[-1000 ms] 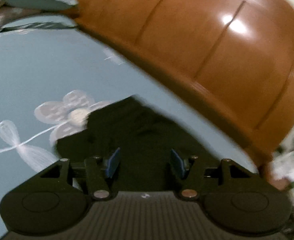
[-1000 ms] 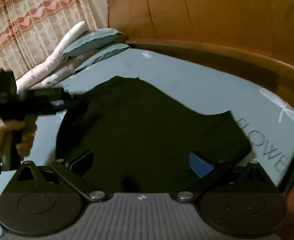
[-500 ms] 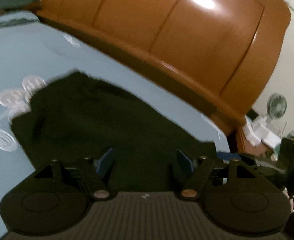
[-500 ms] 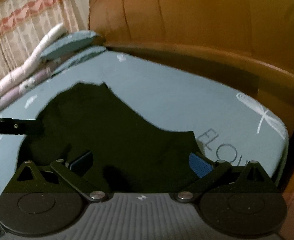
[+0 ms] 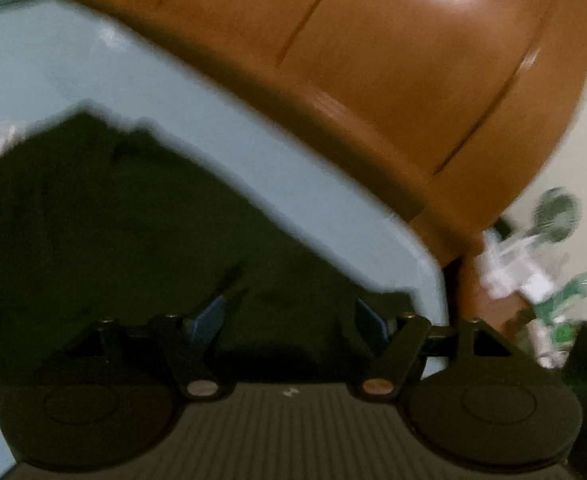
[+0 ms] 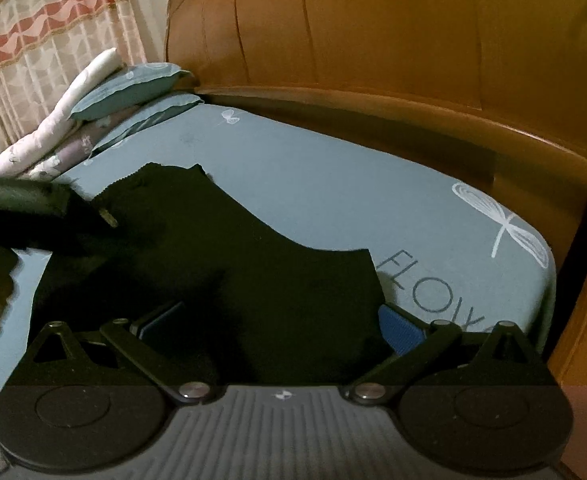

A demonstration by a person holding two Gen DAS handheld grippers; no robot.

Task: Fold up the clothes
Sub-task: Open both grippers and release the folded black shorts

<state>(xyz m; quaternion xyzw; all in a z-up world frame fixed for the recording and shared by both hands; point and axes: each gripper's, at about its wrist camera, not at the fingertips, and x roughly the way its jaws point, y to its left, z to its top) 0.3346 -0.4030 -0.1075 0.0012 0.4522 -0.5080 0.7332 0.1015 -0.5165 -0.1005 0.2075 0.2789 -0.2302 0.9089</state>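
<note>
A black garment [image 6: 233, 264] lies spread flat on the blue bedsheet [image 6: 333, 184], its right corner close to the printed letters. My right gripper [image 6: 281, 322] hovers open over the garment's near edge, and its right blue pad sits at that corner. In the left wrist view, which is blurred, the garment [image 5: 113, 220] fills the lower left. My left gripper [image 5: 289, 316] is open just above it with nothing between its fingers. The right wrist view shows the left gripper [image 6: 93, 212] low over the garment's left part.
An orange-brown headboard [image 6: 373, 40] runs along the far side of the bed. Pillows and a rolled quilt [image 6: 125, 88] are stacked at the back left before a patterned curtain [image 6: 45, 32]. A small fan [image 5: 557, 216] and clutter stand beyond the bed's right corner.
The left gripper has swung right and dropped closer to the garment. The right gripper has shifted toward the garment's right corner. Both stay open.
</note>
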